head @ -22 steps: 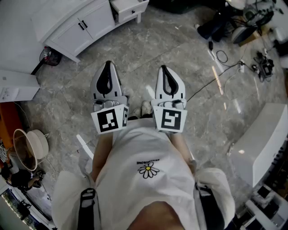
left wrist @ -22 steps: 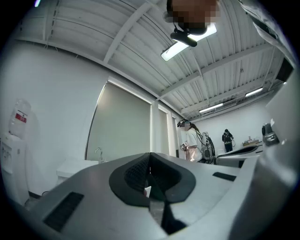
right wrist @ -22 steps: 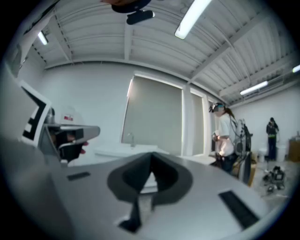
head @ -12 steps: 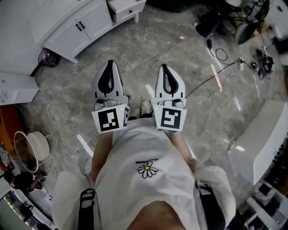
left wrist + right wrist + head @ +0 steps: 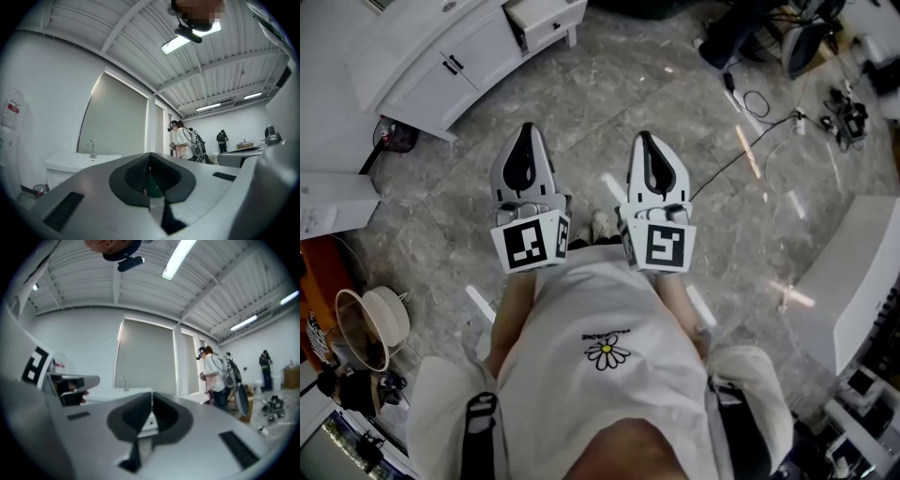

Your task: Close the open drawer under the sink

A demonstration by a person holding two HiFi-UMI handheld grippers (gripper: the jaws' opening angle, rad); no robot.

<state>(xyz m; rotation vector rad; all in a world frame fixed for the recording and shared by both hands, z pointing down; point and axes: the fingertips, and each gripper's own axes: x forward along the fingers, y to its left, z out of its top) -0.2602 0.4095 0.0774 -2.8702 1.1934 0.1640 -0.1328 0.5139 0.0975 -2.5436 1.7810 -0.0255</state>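
The white sink cabinet [image 5: 431, 56] stands at the far top left of the head view, and its drawer [image 5: 546, 21] sticks out open at the cabinet's right end. Both grippers are held side by side over the marble floor, well short of the cabinet. My left gripper [image 5: 525, 133] is shut with nothing in it, and so is my right gripper [image 5: 643, 141]. In the left gripper view the closed tips [image 5: 150, 158] point level, with the sink top and tap [image 5: 91, 149] off to the left. The right gripper view shows its closed tips [image 5: 151, 398] below the tap [image 5: 123, 382].
Cables and gear [image 5: 787, 56] litter the floor at the top right. A white slab [image 5: 853, 281] lies at the right, a white unit [image 5: 328, 202] at the left, and a round fan-like thing [image 5: 366, 323] at the lower left. Other people [image 5: 180, 140] stand in the distance.
The head view has drifted, so the cabinet and open drawer sit further left in it. Both grippers keep the same shut pose in front of the body.
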